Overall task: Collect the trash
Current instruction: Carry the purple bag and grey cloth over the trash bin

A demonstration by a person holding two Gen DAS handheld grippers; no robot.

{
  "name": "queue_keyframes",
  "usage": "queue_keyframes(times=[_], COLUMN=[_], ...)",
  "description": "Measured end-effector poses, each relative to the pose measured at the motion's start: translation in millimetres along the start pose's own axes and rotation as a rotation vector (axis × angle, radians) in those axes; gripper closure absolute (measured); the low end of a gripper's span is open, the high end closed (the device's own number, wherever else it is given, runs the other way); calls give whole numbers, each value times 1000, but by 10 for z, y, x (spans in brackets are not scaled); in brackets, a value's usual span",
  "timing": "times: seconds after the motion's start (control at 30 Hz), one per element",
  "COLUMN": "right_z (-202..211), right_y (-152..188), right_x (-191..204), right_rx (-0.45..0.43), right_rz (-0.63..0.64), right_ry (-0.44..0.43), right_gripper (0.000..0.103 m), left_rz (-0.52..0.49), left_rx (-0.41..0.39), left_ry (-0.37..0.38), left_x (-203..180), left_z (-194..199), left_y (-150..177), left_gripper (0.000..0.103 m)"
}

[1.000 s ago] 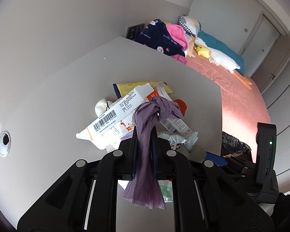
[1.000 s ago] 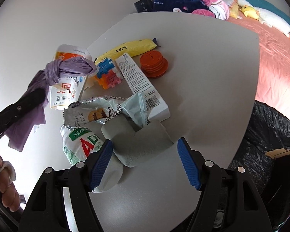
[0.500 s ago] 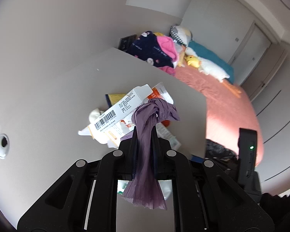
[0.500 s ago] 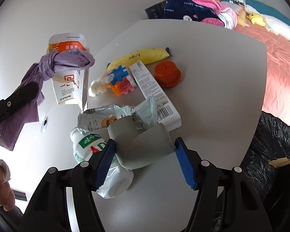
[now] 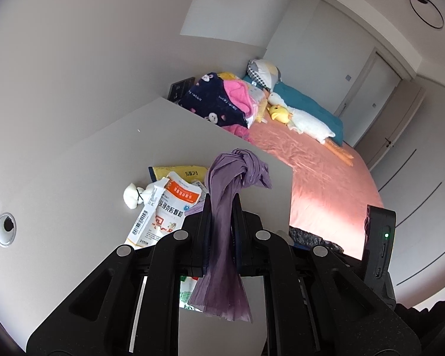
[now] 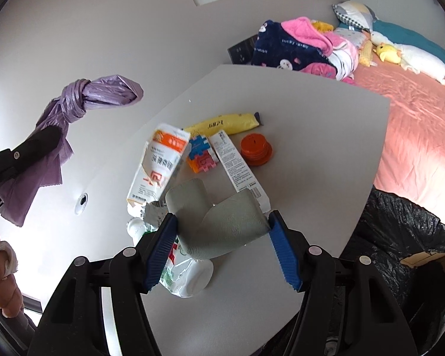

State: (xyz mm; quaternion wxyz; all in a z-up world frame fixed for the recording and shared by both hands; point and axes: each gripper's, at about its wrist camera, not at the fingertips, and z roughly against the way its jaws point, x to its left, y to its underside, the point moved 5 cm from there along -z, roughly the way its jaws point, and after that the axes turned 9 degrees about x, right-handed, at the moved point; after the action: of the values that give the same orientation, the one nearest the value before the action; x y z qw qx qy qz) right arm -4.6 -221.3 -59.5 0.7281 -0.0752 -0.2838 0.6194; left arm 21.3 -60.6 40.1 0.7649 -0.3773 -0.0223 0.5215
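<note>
Both grippers are loaded: my left gripper [image 5: 221, 207] has its jaws clamped on the knotted purple bag [image 5: 225, 207], my right gripper [image 6: 222, 231] has its jaws pinching a grey cloth [image 6: 222, 222] above the worktop [image 6: 311, 136].

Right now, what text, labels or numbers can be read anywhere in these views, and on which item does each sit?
"rabbit": navy fleece blanket on the bed.
Barcode, digits too small: white-and-orange paper carton.
Chinese characters, too blurred to quote: same carton and yellow snack packet.
Fine print, unreadable: long white box.
Red lettering, mostly hidden: green-and-white plastic pouch.

Bright, even daylight, a sunlit glare patch on the bed [image 5: 320, 195], strong fisheye bending at edges.
</note>
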Motion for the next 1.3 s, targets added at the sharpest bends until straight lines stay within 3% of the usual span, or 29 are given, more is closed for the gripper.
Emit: queue_keyframes(times=[0.53,1.3], right_z=[623,1391], right_y=[103,506], right_x=[-347,-1339], right_rx=[-119,-249], right_rz=[-62,-281], right_ry=[55,200], right_gripper=[38,38], left_rz=[-105,-328], left_rx=[12,147], left_ry=[60,201], left_x=[-557,-1690], left_z=[-88,-733], left_y=[17,91], left_gripper=[92,92])
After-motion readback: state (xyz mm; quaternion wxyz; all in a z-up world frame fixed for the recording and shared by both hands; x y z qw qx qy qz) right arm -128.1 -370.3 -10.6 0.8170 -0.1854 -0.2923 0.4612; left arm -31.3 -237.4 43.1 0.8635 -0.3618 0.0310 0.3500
